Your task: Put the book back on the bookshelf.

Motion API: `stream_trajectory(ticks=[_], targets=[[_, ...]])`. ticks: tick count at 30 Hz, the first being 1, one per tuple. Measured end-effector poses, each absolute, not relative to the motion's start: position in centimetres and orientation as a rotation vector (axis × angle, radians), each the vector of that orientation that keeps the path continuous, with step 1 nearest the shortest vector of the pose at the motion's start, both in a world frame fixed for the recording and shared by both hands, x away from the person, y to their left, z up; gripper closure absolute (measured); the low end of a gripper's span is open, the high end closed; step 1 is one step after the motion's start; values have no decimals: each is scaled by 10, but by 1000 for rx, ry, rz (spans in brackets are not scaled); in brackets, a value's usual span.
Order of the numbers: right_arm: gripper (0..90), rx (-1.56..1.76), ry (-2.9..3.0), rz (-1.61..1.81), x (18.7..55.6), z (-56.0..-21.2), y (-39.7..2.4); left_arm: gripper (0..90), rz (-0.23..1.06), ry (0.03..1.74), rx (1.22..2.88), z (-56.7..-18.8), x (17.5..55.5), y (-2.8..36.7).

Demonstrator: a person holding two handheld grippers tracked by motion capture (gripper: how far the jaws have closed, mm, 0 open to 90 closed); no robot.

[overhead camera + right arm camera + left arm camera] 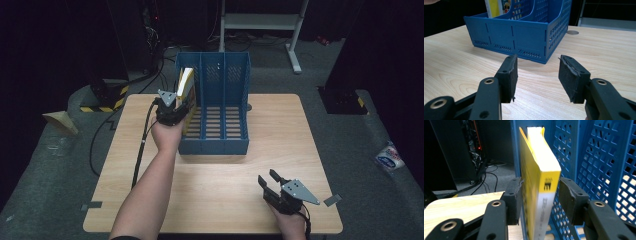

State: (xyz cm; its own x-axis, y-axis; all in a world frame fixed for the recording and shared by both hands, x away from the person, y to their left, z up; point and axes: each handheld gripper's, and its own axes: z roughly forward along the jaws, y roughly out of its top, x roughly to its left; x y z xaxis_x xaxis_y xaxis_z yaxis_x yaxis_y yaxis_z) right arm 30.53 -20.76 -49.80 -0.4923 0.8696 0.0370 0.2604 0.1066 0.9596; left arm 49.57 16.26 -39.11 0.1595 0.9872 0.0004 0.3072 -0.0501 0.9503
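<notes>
A thick yellow book (185,87) stands upright on its edge in the leftmost slot of a blue plastic file rack (235,145) at the back of the wooden table (225,190). My left gripper (181,107) is at the book's near end. In the left gripper view the jaws (540,195) flank the book (541,167) closely on both sides without squeezing it, so the gripper is open. My right gripper (267,177) rests near the table's front right, open and holding nothing, pointing toward the rack (506,37). The book's top (495,7) shows behind the rack wall.
The rack's middle and right slots hold nothing. On the floor lie a wooden wedge (60,122) at the left and a white packet (389,157) at the right. A white desk frame (260,22) stands behind. Grey tape (332,200) marks the table's front right.
</notes>
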Motion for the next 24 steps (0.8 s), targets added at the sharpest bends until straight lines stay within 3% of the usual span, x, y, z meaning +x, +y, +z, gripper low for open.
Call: stream_trajectory(ticks=[13,15,24], targets=[[493,1101,1836,1400,305,-499,-207,679,959,1341,1564,-406,497,159],[494,1104,1834,1403,305,-499,-207,742,981,1343,1562,-407,497,157],[493,1101,1826,1408,305,-498,-209,767,1037,1343,1541,-408,499,147]])
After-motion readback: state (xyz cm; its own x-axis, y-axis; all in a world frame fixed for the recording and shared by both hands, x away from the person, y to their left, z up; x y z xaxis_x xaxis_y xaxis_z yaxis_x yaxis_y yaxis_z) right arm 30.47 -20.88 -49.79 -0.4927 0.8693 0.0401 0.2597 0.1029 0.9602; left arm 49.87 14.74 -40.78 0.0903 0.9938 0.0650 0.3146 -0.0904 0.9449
